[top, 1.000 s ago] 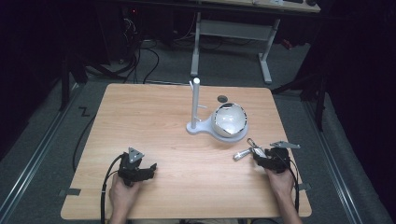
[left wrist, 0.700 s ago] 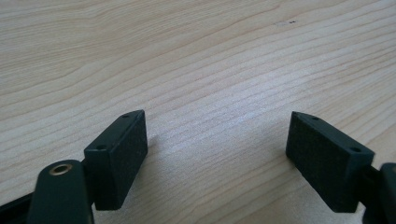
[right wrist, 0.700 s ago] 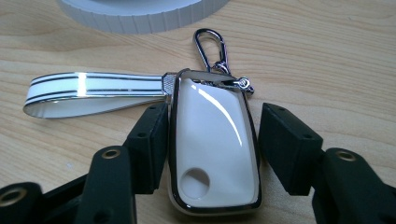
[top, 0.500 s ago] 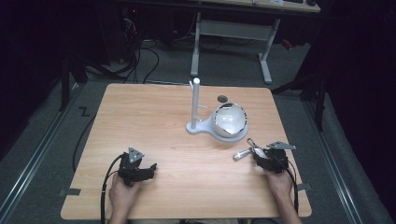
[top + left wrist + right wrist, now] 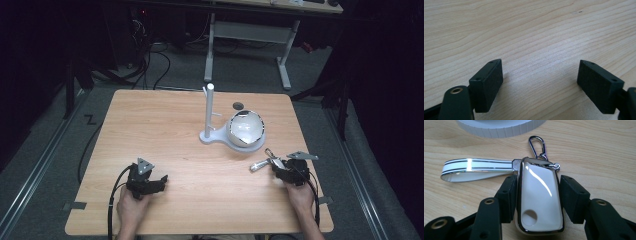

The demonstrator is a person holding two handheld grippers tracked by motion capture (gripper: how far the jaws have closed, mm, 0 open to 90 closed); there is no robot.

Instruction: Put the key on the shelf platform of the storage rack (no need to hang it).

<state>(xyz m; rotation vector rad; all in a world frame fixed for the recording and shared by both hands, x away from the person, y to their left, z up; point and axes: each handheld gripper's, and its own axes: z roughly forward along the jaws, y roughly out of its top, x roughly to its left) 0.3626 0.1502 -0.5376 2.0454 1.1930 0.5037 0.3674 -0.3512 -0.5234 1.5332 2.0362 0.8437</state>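
Gloss marks the cream fob, chrome-rimmed and oblong, lying at 4 o'clock on the woodgrain worktop. Right tongs, just closing, clamp its sides; strap striped, clip steel. Left tongs gape empty.

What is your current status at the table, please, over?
Right claw has just been closing, pads now on the key fob flat on the table. Left claw open, idle. White stand just beyond; nothing blocking.
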